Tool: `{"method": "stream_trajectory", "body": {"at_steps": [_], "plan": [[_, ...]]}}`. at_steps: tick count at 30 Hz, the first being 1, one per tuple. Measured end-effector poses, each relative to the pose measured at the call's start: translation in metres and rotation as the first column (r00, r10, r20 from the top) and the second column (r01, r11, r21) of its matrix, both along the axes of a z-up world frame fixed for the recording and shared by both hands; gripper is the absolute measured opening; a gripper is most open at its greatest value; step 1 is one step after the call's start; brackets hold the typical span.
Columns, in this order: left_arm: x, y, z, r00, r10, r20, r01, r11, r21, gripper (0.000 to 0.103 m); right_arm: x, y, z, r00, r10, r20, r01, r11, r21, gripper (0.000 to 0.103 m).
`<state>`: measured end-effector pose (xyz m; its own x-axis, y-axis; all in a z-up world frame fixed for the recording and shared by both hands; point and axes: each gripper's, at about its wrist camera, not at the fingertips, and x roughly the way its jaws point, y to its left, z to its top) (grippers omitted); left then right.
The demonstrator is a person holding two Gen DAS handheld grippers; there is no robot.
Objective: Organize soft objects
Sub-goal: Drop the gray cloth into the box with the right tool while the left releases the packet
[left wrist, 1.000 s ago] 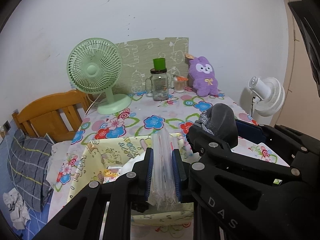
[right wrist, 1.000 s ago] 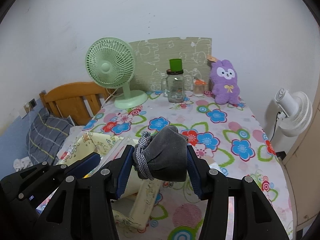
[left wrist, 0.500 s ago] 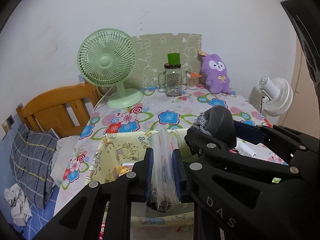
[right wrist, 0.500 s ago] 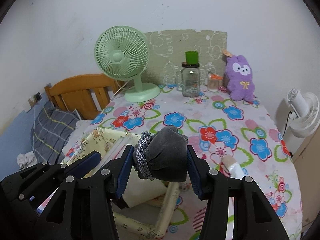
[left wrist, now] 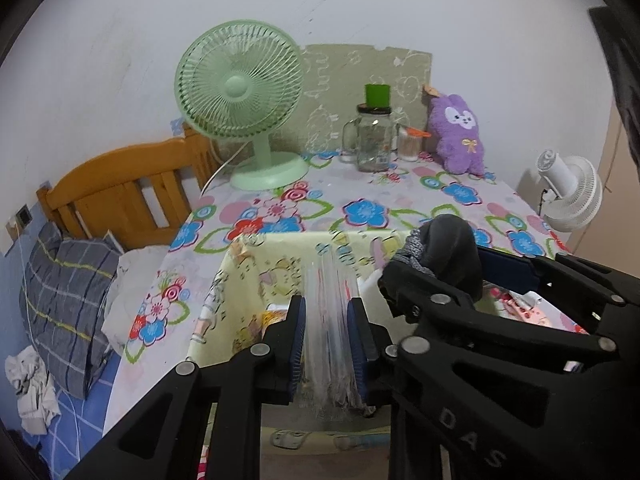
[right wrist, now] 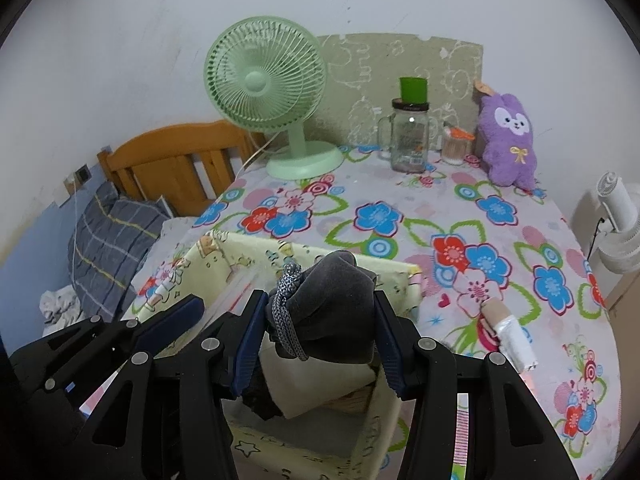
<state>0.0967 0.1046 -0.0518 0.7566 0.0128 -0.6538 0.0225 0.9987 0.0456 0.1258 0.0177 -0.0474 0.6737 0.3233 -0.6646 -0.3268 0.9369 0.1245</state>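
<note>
We carry the rolled grey sock (right wrist: 332,312) clamped in the right gripper (right wrist: 320,332) above the yellow fabric box (right wrist: 224,256), the left gripper (left wrist: 328,344) (its jaws just easing apart) pinching a clear plastic bag (left wrist: 330,320) over it, presumably for dropping in.

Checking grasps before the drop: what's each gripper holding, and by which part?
Right gripper clamps a rolled dark grey sock across its middle, knitted cuff to one side. Left gripper pinches a clear plastic bag across its bunched folds. Both are above the yellow fabric bin.
</note>
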Motion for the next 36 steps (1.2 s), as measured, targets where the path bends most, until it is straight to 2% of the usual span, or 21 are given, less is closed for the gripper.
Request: {"method": "stream_trajectory", "body": {"at_steps": [3,6,11,21,23,24,25,32,36], "plan": [[0.002,0.007,-0.006,1.000,0.014,-0.019,-0.014,1.000,-0.006,0.023,0.001,0.007,-0.005,1.000,0.018,-0.015,-0.019,1.000,-0.005,0.055],[0.002,0.013,-0.010,0.999,0.032,-0.038,-0.032,0.999,-0.003,0.033,0.003,0.013,-0.010,0.999,0.030,-0.032,-0.031,0.999,-0.012,0.055],[-0.001,0.018,-0.011,0.998,0.037,-0.046,-0.038,0.999,-0.019,0.040,0.002,0.019,-0.013,0.998,0.050,-0.040,-0.050,0.999,-0.009,0.055],[-0.005,0.018,-0.015,0.997,0.037,-0.062,-0.036,0.999,0.020,0.054,0.000,0.022,-0.018,0.997,0.049,-0.062,-0.050,0.998,-0.023,0.057],[-0.008,0.017,-0.015,0.998,0.028,-0.063,-0.027,0.999,0.023,0.066,-0.002,0.023,-0.018,0.997,0.055,-0.060,-0.057,0.998,-0.034,0.064],[-0.010,0.017,-0.015,0.998,0.027,-0.059,-0.025,0.999,0.024,0.067,-0.004,0.023,-0.018,0.996,0.061,-0.058,-0.063,0.997,-0.032,0.073],[-0.013,0.017,-0.014,0.998,0.025,-0.053,-0.024,0.999,0.029,0.069,-0.006,0.023,-0.018,0.996,0.067,-0.052,-0.069,0.997,-0.027,0.078],[-0.024,0.013,-0.013,0.999,0.028,-0.032,-0.026,0.998,0.059,0.078,-0.016,0.022,-0.014,0.996,0.089,-0.017,-0.090,0.995,-0.041,0.083],[-0.026,0.012,-0.012,0.999,0.042,-0.030,-0.040,0.997,0.063,0.080,-0.022,0.019,-0.011,0.997,0.082,0.008,-0.081,0.995,-0.058,0.084]]}}
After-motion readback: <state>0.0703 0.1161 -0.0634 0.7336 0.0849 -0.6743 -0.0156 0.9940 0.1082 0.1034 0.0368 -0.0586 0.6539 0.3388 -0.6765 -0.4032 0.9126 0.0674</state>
